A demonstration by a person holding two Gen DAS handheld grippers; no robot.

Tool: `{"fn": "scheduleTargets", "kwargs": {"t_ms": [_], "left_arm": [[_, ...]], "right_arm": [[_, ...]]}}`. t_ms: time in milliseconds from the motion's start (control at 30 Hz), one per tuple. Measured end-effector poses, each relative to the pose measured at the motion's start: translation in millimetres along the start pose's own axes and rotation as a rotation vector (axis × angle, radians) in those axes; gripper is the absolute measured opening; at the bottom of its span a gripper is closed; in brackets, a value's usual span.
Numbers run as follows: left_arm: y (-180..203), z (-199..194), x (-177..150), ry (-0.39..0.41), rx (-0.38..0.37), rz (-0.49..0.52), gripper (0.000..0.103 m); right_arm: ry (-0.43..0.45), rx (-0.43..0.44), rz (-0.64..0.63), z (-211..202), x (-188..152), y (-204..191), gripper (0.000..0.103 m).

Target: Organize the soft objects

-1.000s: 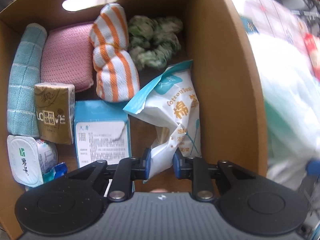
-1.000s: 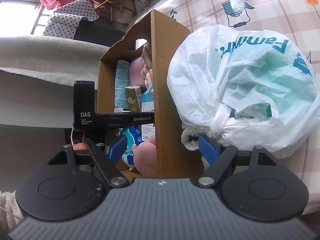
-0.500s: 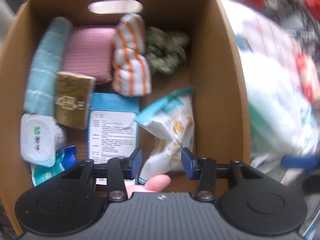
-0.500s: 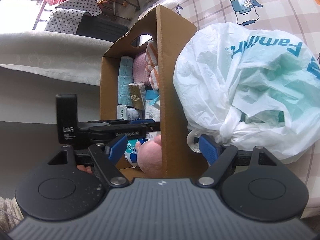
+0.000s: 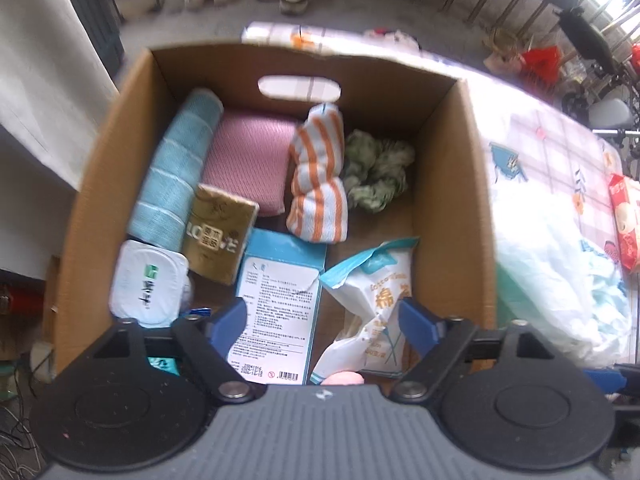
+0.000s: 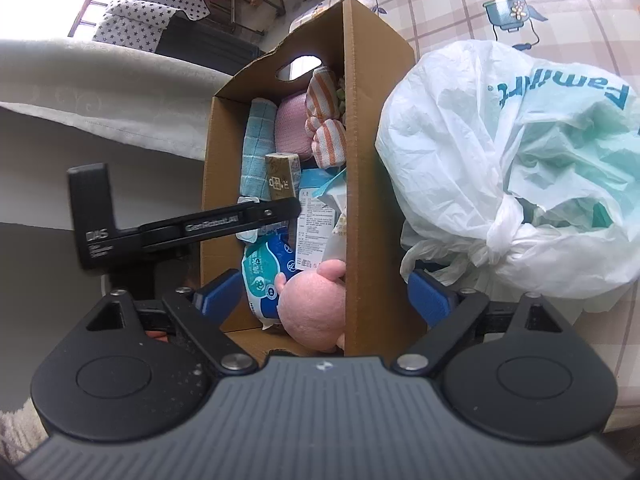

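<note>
Left wrist view: looking down into an open brown cardboard box [image 5: 448, 216] with a handle slot in the far wall. Left gripper [image 5: 322, 322] above the near end, jaws spread wide, holding nothing. Below and between the blue fingers [image 5: 230, 322], a crumpled white-and-teal cotton-swab packet [image 5: 372, 304], loose on the box floor, top flap torn open. Left of it, one flat blue-and-white printed carton [image 5: 276, 308]. Farther in: one rolled light-blue towel [image 5: 176, 180], one pink knitted cloth [image 5: 248, 160], one orange-and-white striped cloth [image 5: 320, 184], one green crumpled cloth [image 5: 376, 174]. Also one gold tissue pack [image 5: 218, 238] and one white lidded tub [image 5: 148, 280].

Right wrist view: right gripper [image 6: 322, 298] wide open and empty, straddling the box's right wall [image 6: 360, 184]. One pink plush toy [image 6: 314, 304] at the box's near end, beside one blue wet-wipe pack [image 6: 266, 268]. One knotted white plastic bag [image 6: 512, 168] right of the box, on the checked tablecloth [image 6: 448, 4].
</note>
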State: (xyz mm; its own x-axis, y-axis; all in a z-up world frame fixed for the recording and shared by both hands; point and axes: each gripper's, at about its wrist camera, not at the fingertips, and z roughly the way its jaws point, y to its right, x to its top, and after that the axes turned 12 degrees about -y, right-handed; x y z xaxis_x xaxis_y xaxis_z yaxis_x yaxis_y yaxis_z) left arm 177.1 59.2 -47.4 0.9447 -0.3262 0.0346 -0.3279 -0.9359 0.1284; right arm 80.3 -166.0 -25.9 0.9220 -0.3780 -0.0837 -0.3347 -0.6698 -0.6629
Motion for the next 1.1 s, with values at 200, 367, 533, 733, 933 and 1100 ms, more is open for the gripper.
{"fn": "scheduleTargets", "kwargs": {"t_ms": [200, 367, 533, 733, 933, 1100], "left_arm": [[13.2, -36.2, -26.4, 0.153, 0.059, -0.028, 0.09], [12.2, -58.3, -53.9, 0.234, 0.08, -0.095, 0.092], [5.4, -66.8, -84.3, 0.226, 0.111, -0.197, 0.093], [8.2, -85.7, -119.5, 0.206, 0.157, -0.29, 0.098], [26.0, -94.5, -137.0, 0.227, 0.231, -0.294, 0.103], [46.7, -85.8, -136.7, 0.236, 0.309, -0.218, 0.103]], "right_arm": [[0.095, -0.091, -0.062, -20.8, -8.9, -7.4, 0.102], [0.147, -0.218, -0.145, -40.2, -11.3, -12.0, 0.102], [0.185, -0.314, -0.204, -50.4, -11.2, -10.0, 0.102], [0.214, -0.348, -0.25, -65.8, -24.4, -8.3, 0.102], [0.206, -0.331, -0.294, -73.3, -36.1, -2.3, 0.102], [0.211, -0.34, -0.284, -74.8, -48.7, 3.4, 0.102]]}}
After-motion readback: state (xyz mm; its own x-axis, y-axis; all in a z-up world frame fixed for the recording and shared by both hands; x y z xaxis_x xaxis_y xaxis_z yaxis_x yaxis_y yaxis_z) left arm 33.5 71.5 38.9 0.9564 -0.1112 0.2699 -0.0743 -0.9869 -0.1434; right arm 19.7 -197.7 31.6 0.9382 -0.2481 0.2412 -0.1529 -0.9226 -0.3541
